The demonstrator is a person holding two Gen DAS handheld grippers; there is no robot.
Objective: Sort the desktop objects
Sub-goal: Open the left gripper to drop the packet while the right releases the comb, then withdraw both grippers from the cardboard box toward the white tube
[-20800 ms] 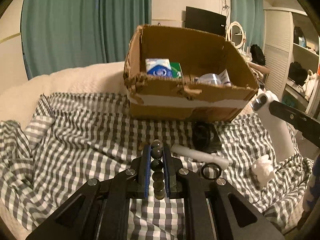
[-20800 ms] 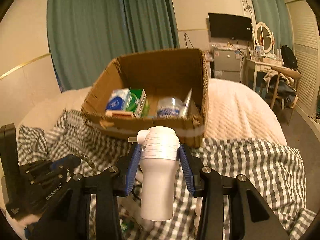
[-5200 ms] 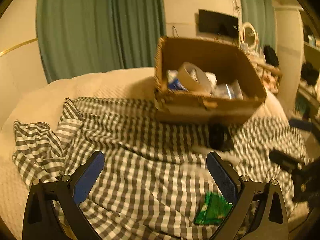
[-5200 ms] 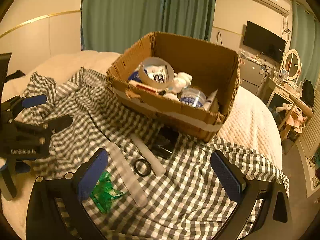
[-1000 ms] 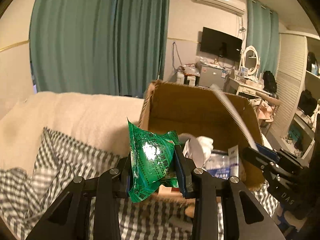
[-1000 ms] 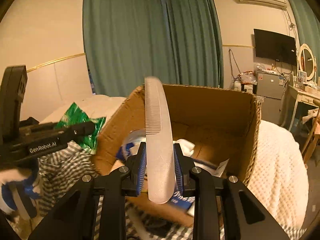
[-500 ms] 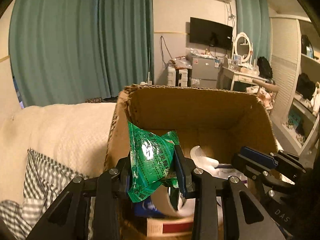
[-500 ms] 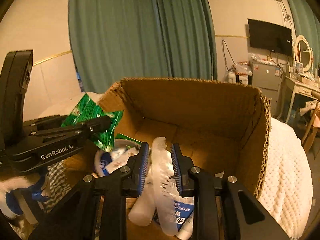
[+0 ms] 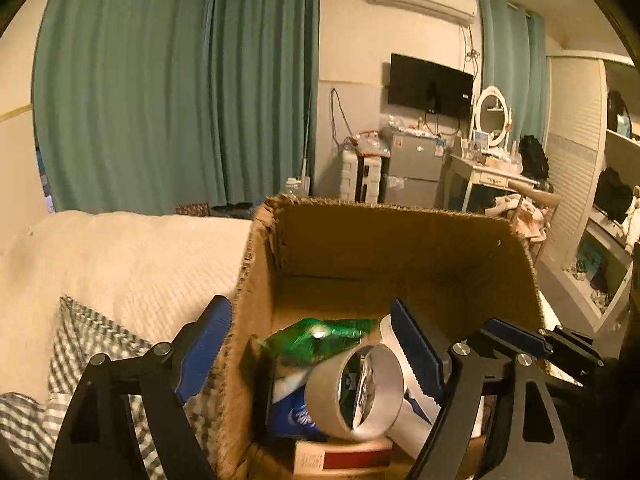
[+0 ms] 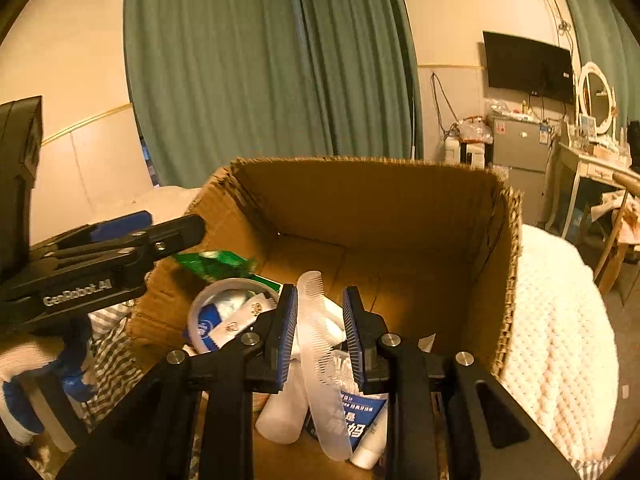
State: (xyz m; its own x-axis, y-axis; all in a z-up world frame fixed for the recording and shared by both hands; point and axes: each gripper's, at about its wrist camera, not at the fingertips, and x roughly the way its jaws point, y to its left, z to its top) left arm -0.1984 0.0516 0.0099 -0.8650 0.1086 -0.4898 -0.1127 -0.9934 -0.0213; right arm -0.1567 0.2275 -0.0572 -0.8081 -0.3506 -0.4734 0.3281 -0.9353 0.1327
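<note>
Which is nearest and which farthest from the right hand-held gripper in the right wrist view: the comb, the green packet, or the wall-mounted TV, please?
1. Comb: between the fingers of the right hand-held gripper, lying in the cardboard box.
2. Green packet: farther in, at the box's left side.
3. TV: on the far wall, upper right.

Cardboard box (image 10: 400, 208) on bed (image 10: 560, 320), atop checked cloth (image 9: 80, 344). Inside box: snack packet (image 9: 320, 338) at left over tape roll (image 9: 356, 392); comb (image 10: 320, 360) leaning across tube (image 10: 352, 420) and bottle (image 10: 280, 412), right of tape roll. Left tongs (image 9: 316, 344) straddling left box wall; right tongs (image 10: 320, 328) either side of comb.
</note>
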